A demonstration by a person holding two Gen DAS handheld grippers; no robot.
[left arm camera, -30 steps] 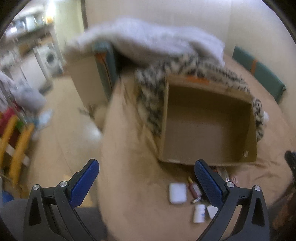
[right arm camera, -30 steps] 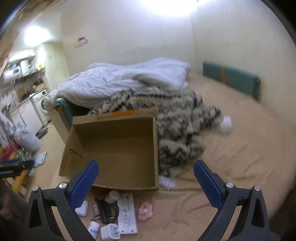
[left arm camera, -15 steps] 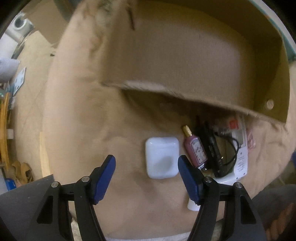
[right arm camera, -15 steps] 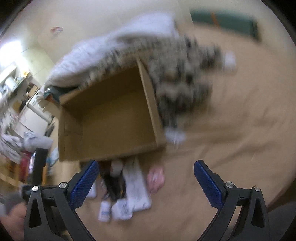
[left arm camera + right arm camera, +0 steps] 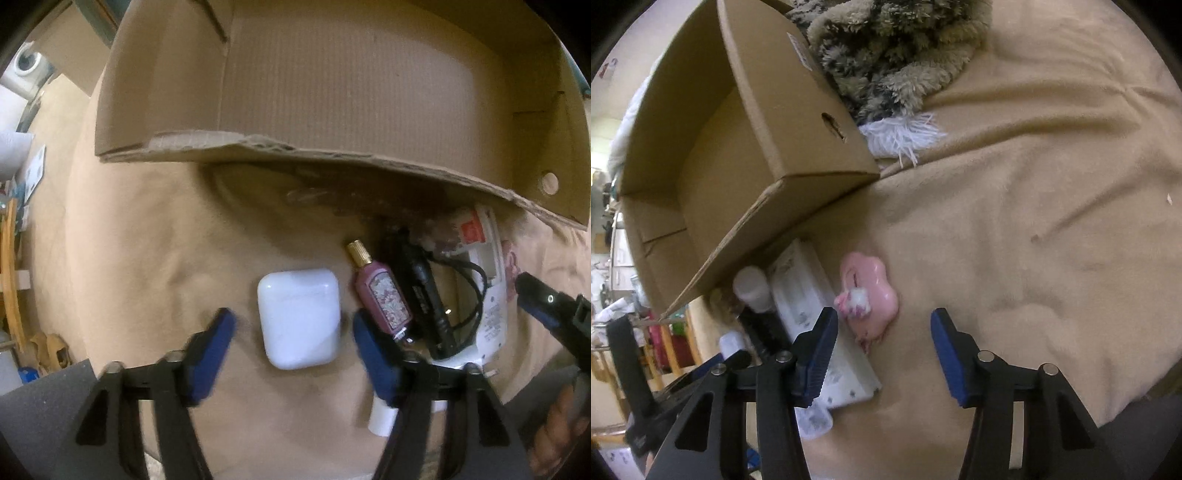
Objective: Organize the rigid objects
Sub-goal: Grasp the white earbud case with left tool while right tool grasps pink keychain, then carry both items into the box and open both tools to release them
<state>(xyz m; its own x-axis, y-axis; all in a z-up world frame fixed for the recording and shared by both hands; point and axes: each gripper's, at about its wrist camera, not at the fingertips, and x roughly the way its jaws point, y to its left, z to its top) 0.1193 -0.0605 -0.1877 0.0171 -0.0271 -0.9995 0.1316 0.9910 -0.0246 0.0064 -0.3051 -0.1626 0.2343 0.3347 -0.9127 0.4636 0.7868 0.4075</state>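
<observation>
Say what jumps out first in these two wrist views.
The open cardboard box fills the top of the left view. Below it, a white case lies between the closing left gripper's blue pads, not yet pinched. In the right view, a pink flower-shaped thing lies ahead of the closing right gripper.

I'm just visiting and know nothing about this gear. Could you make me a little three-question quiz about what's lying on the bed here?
1. True or false: the left gripper already squeezes the white earbud case.
2. Which thing lies between the right gripper's jaws? A. pink flower-shaped object B. white power strip C. perfume bottle
3. Fill in: the cardboard box looks ____ inside.

Key: 1 false, the pads are not touching it. 2 A. 3 empty.
</observation>
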